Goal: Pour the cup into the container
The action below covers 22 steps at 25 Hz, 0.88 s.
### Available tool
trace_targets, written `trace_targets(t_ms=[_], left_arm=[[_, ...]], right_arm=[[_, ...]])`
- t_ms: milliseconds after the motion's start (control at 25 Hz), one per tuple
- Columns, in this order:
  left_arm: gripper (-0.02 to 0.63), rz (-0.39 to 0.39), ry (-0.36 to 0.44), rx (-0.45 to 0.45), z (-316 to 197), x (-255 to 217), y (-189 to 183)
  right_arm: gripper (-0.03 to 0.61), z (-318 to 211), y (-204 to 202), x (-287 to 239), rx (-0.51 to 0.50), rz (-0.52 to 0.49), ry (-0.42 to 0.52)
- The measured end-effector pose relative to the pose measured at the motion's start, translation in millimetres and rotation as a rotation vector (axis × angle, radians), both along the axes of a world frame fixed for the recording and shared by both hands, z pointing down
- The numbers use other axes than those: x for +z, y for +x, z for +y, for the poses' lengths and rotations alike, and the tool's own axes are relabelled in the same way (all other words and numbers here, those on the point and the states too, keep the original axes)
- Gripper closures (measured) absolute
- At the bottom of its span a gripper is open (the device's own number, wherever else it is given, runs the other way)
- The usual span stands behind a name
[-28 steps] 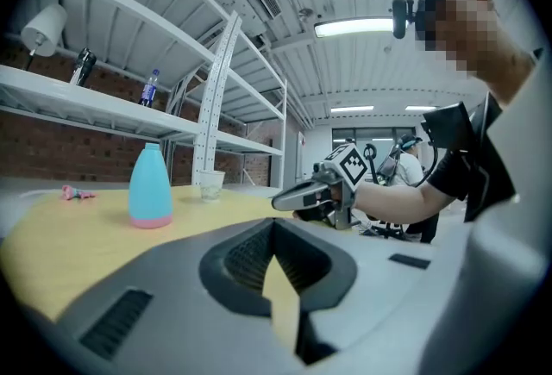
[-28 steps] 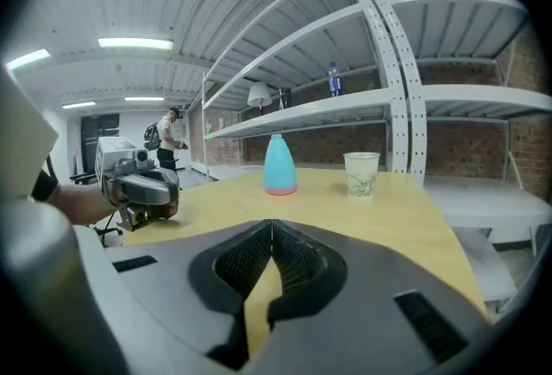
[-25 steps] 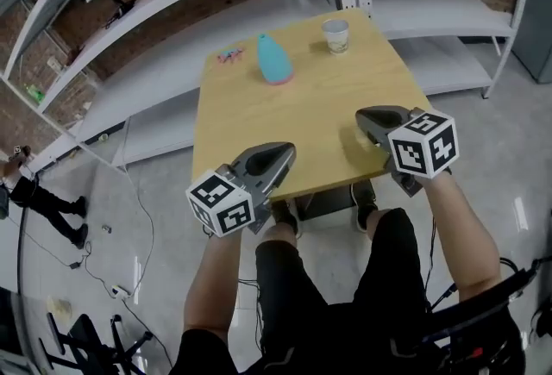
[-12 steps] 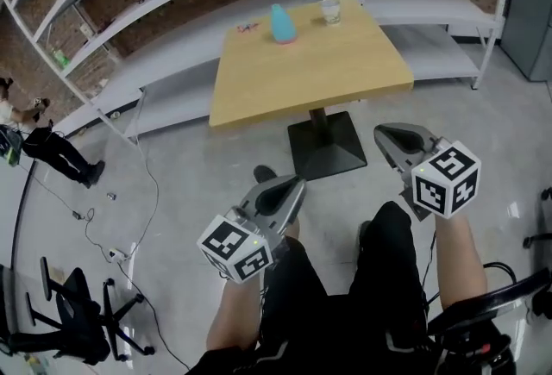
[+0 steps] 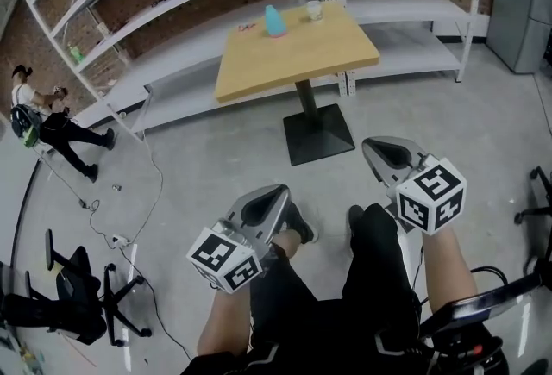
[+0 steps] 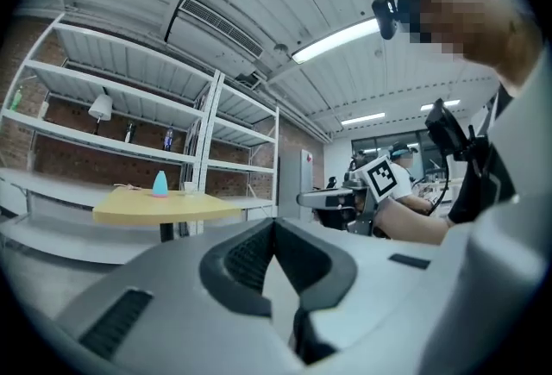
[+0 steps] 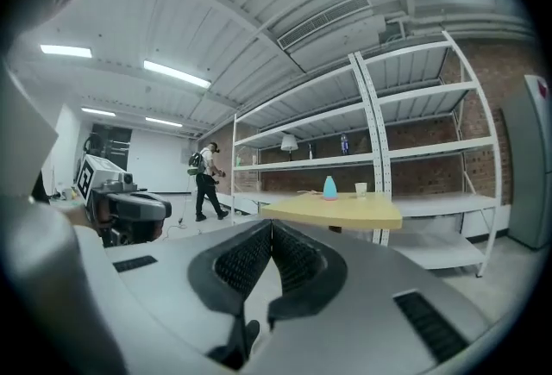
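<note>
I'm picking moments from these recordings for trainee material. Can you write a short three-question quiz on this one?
1. True or false: the cup stands on the table.
2. What is between the jaws of the right gripper? A) the cup B) nothing C) the container
3. Fill in: in the head view, the container stands to the cup's ____.
Key: 1 true; 2 B; 3 left.
</note>
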<state>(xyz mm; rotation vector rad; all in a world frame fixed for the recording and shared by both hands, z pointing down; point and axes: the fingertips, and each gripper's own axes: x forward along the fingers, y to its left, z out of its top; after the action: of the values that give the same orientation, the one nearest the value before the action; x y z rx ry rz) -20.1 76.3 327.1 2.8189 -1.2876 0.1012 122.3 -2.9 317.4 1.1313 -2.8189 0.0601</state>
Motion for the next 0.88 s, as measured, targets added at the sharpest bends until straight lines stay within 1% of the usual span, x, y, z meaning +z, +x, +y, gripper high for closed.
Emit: trace_targets(t_ms=[40, 120, 200, 280, 360, 480, 640, 760, 880], left_arm=[[0.612, 0.007, -0.003, 0.005, 17, 2, 6], [0.612, -0.01, -0.013, 0.003, 52, 9, 14], [0.612, -0.043, -0.048, -0.025, 83, 20, 16], [0.612, -0.045, -0.077, -0.04, 121, 26, 19], [0.612, -0.029, -0.07, -0.024, 164, 24, 26], [0.612, -0.037, -0.048, -0.005, 219, 22, 42], [0.612, -0.044, -0.075, 0.003, 278, 32, 51], [0.612, -0.011, -0.057, -0.013, 321, 28, 50], [0.612, 0.013, -0.035, -0.007, 362, 23, 57]], right_arm=[[0.577, 17, 3, 1, -0.004, -0.003, -0.001], [0.577, 52, 10, 5, -0.009, 0.003, -0.001], [0.577, 90, 15, 5, -0.014, 0.011, 0.004], [0.577, 130, 22, 0, -0.014, 0.011, 0.011], [0.577, 168, 32, -6, -0.012, 0.008, 0.017], [0.577, 216, 41, -3, -0.024, 0.015, 0.007], [0.577, 279, 52, 4, -0.022, 0.039, -0.017], [0.577, 328, 57, -2, -0.014, 0.008, -0.001], [0.577, 374, 61, 0, -0.009, -0.016, -0.004]])
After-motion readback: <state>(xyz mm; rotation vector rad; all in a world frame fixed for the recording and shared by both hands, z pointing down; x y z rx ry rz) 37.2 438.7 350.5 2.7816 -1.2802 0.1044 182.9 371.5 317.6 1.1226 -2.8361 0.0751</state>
